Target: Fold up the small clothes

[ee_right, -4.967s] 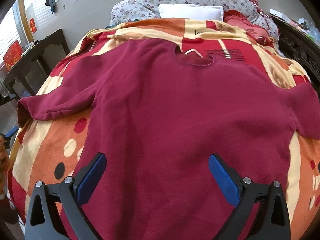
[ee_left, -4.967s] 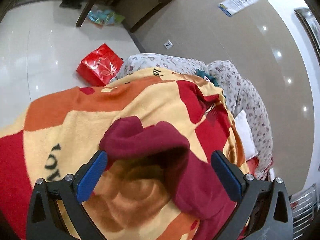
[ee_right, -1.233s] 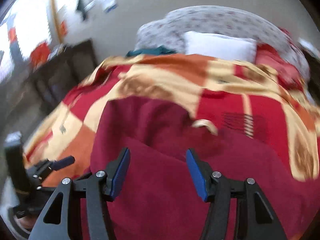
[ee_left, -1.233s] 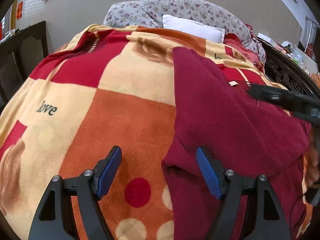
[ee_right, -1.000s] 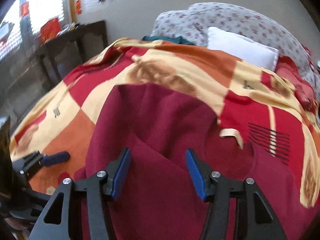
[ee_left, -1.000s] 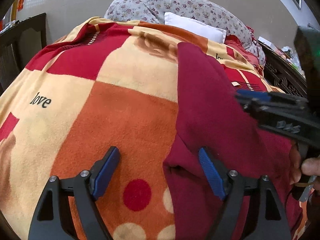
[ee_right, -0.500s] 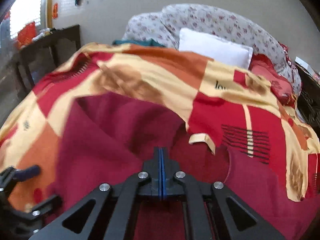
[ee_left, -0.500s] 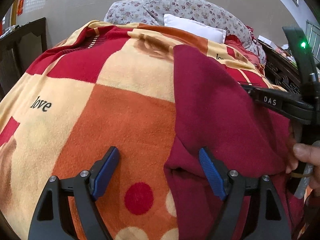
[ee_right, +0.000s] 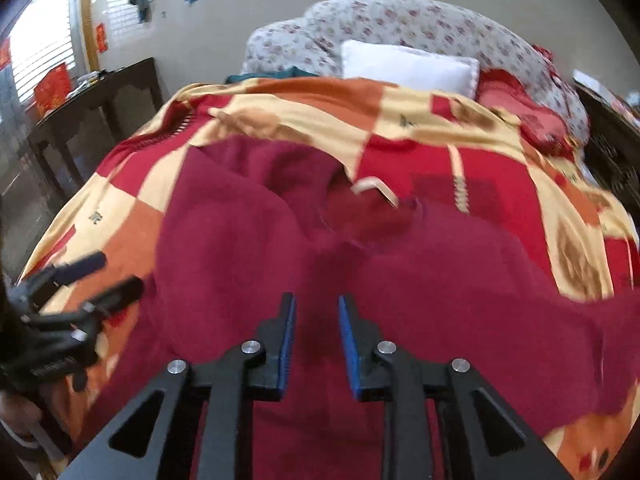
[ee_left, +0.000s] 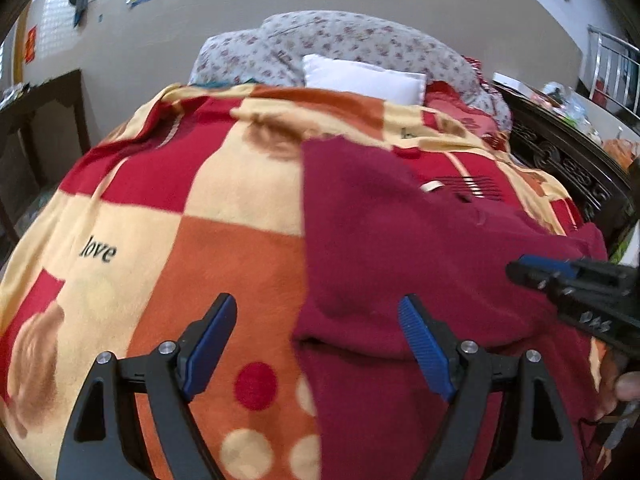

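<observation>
A maroon sweatshirt (ee_left: pixel 400 240) lies on a checked red, orange and cream blanket (ee_left: pixel 200 240), its left sleeve folded in over the body. My left gripper (ee_left: pixel 316 328) is open and empty, hovering above the garment's folded left edge. My right gripper (ee_right: pixel 316 320) hovers above the sweatshirt (ee_right: pixel 400 280), below the neckline, with its jaws a narrow gap apart and nothing between them. It also shows at the right edge of the left wrist view (ee_left: pixel 560 280). The left gripper (ee_right: pixel 100 280) shows at the left of the right wrist view.
A white pillow (ee_right: pixel 408 64) and a floral bolster (ee_right: pixel 400 20) lie at the head of the bed. A dark wooden table (ee_right: pixel 100 92) stands to the left. A carved dark bed frame (ee_left: pixel 568 168) runs along the right.
My right gripper, shut half a second ago, has opened a little and pulled back towards the hem. The left gripper has stayed open above the folded left edge.
</observation>
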Demonstrator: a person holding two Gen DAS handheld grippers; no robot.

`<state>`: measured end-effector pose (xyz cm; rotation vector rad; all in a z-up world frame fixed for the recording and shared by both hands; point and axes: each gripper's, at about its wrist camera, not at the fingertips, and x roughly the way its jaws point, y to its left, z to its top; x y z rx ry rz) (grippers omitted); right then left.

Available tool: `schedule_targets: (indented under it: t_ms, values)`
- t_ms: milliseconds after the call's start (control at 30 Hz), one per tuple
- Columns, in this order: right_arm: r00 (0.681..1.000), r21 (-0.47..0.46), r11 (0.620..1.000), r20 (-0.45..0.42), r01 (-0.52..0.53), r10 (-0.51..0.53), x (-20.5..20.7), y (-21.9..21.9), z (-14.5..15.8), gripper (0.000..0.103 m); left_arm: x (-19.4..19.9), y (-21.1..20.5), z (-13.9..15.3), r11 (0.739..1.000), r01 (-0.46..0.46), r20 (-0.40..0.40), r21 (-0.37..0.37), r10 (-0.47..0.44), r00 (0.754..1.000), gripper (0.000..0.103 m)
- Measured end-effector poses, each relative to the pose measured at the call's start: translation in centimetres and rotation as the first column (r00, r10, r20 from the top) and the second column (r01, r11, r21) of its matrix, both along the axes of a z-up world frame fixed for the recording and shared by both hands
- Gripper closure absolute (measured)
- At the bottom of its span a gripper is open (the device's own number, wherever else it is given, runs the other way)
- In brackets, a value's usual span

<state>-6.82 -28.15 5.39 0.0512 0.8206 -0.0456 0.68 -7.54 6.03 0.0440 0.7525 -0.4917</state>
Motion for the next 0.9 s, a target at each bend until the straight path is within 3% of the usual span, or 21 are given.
schedule_targets:
  t_ms: [67, 167, 333, 500, 633, 700, 733, 900]
  values:
    - [0.999, 0.005, 0.999, -0.021, 0.049, -0.049, -0.4, -1.1, -1.0, 0.069, -0.2, -0.9, 0.3, 1.000, 0.006, -0.011, 0.000, -0.006, 1.000, 0.016]
    - [0.993, 0.058, 0.995, -0.094, 0.076, -0.071, 0.1, -2.4, -3.3, 0.067, -0.1, -2.0, 0.5, 1.000, 0.008, -0.049, -0.013, -0.008, 0.999, 0.016]
    - [0.995, 0.099, 0.990, -0.011, 0.099, -0.098, -2.7, -4.5, -0.8, 0.065, 0.1, -3.8, -0.1, 1.000, 0.003, -0.060, 0.004, -0.002, 0.998, 0.016]
    - [0.955, 0.098, 0.954, 0.054, 0.284, -0.291, -6.3, -10.1, 1.7, 0.055, 0.3, -5.1, -1.4, 1.000, -0.002, -0.074, 0.021, 0.004, 0.997, 0.016]
    - [0.922, 0.072, 0.922, 0.060, 0.379, -0.384, -7.2, -13.8, 2.2, 0.055, 0.3, -5.9, -2.5, 0.999, -0.001, -0.069, 0.050, 0.005, 0.998, 0.016]
    - [0.923, 0.006, 0.923, 0.021, 0.384, -0.384, -6.5, -14.2, 1.5, 0.062, 0.4, -6.1, -2.7, 0.998, -0.003, -0.061, 0.058, 0.006, 0.998, 0.016]
    - [0.926, -0.005, 0.926, 0.007, 0.379, -0.379, -6.2, -14.3, 1.2, 0.070, 0.4, -6.1, -2.8, 0.998, -0.003, -0.062, 0.057, 0.007, 0.998, 0.015]
    - [0.915, 0.000, 0.915, -0.008, 0.403, -0.403, -5.1, -15.5, -0.4, 0.071, 0.8, -6.1, -3.4, 0.999, -0.012, -0.070, 0.043, 0.015, 0.997, 0.011]
